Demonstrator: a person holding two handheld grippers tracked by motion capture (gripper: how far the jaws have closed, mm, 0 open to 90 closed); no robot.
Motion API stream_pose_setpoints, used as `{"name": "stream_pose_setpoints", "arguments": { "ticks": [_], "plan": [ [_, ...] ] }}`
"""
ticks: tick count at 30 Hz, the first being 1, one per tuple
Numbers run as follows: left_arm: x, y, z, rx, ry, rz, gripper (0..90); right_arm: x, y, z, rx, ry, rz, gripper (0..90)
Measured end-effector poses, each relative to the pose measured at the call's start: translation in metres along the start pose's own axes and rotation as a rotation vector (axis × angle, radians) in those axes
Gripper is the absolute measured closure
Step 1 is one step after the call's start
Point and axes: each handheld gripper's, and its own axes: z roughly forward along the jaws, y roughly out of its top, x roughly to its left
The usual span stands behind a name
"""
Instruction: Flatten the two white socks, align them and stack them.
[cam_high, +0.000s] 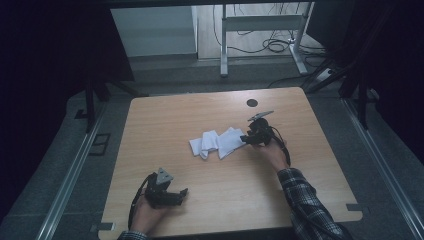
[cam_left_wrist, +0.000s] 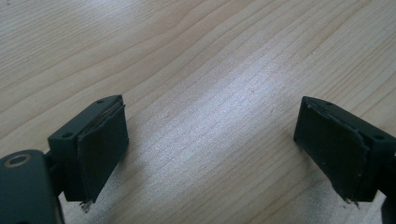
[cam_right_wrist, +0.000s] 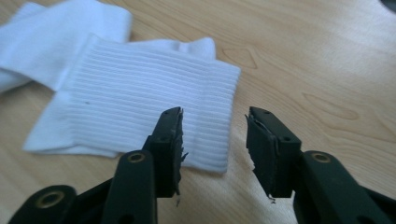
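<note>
Nearest the person, the left claw (cam_high: 176, 194) rests low on the table (cam_high: 240, 200) in the left hand (cam_high: 145, 212), its jaws spread wide with nothing but bare wood grain between them. It looks parked, waiting its turn.

Farther in, the right claw (cam_right_wrist: 214, 140), held by the right hand (cam_high: 274, 150) in a checked sleeve (cam_high: 307, 205), is at the near edge of the white socks (cam_high: 217, 142). Its jaws stand partly apart and released; one jaw overlaps the ribbed cuff (cam_right_wrist: 149, 102) of the upper sock, the other stands over bare wood beside it, and nothing is pinched yet. The socks lie crumpled and overlapping near the middle of the table, flat on the wood.

I'd say the step in hand is the reach for a sock's cuff. The next move calls for setting the jaws across the cuff edge and closing on the fabric without pushing it away.

Beyond, the pale wooden table has a dark round hole (cam_high: 252, 103) near its far edge. Past that the room is dim, with grey floor, a desk frame (cam_high: 262, 30) and loose cables (cam_high: 275, 45).
</note>
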Motion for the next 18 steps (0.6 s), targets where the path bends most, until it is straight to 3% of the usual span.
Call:
{"name": "stream_pose_setpoints", "arguments": {
  "ticks": [3, 6, 10, 15, 18],
  "plan": [
    [0.0, 0.0, 0.0, 0.0, 0.0, 0.0, 9.9, 0.0, -0.004, 0.011, 0.02, 0.001, -0.007, 56.9],
    [0.0, 0.0, 0.0, 0.0, 0.0, 0.0, 9.8, 0.001, -0.008, 0.013, 0.016, 0.016, 0.023, 75.5],
    [0.0, 0.0, 0.0, 0.0, 0.0, 0.0, 9.9, 0.006, -0.005, 0.008, 0.039, 0.001, 0.001, 78.8],
    [0.0, 0.0, 0.0, 0.001, 0.0, 0.001, 9.8, 0.013, 0.008, -0.015, -0.013, 0.028, -0.017, 78.6],
    [0.0, 0.0, 0.0, 0.002, 0.001, 0.003, 9.9, 0.022, 0.023, -0.041, -0.065, 0.053, -0.032, 78.6]
  ]
}}
